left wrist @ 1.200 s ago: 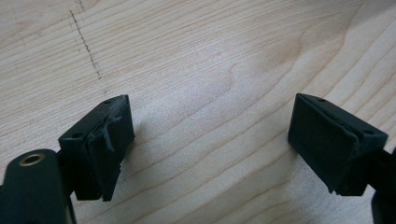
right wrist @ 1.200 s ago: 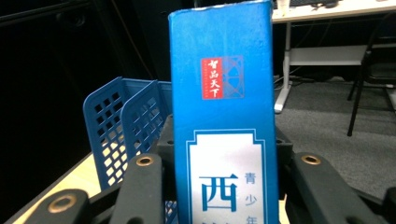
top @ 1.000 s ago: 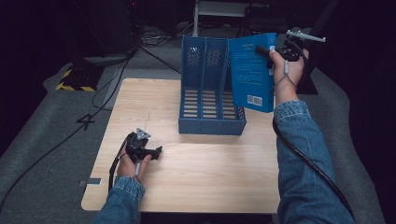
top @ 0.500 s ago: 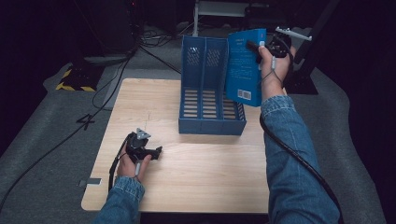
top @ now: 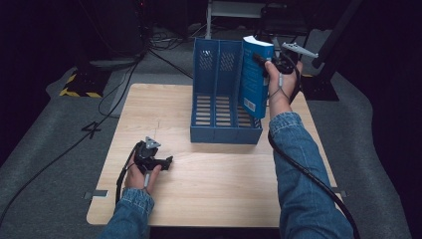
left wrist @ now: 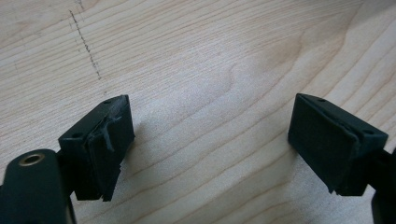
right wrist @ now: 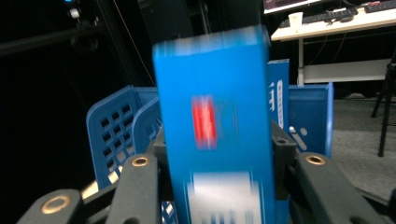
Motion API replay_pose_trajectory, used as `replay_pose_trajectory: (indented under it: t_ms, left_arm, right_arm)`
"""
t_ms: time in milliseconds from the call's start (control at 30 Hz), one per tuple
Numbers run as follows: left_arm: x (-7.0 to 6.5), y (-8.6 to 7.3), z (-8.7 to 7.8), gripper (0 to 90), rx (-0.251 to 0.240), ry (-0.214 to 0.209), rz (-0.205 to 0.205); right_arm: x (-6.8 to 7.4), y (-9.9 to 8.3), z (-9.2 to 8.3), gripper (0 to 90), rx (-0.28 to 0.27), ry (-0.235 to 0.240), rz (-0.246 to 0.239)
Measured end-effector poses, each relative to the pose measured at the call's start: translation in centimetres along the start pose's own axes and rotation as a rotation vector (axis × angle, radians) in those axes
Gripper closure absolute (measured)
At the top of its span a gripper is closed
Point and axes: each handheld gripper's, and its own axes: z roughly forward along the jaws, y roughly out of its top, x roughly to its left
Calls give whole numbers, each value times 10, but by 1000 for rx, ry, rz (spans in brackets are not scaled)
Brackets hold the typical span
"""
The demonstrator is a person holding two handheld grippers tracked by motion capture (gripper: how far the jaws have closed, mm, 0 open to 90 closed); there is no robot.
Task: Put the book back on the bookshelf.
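**Blue book held over the file rack**

Right gripper point(top: 263, 62) clamped on a blue paperback book point(top: 253, 74), jaws pressing both covers, spine toward the gripper's camera in the right gripper view point(right wrist: 215, 140). Book upright, slightly tilted, lower edge inside or just above the rightmost compartment of the blue slotted plastic file rack point(top: 219, 104); which, hard to tell. Rack standing at the far middle of the pale wooden table point(top: 224, 184).

Left gripper point(top: 164, 162) resting on the table near its front left, jaws wide apart, bare wood between the pads point(left wrist: 107, 140).
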Motion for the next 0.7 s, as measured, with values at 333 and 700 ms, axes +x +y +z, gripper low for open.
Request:
replay_pose_trajectory:
  t_ms: [333,700]
  left_arm:
    - [0,0,0,148,0,0,0]
    - [0,0,0,148,0,0,2]
  right_arm:
    - [1,-31,18,578,84,-40,-44]
    - [10,-44,7,554,217,-119,-138]
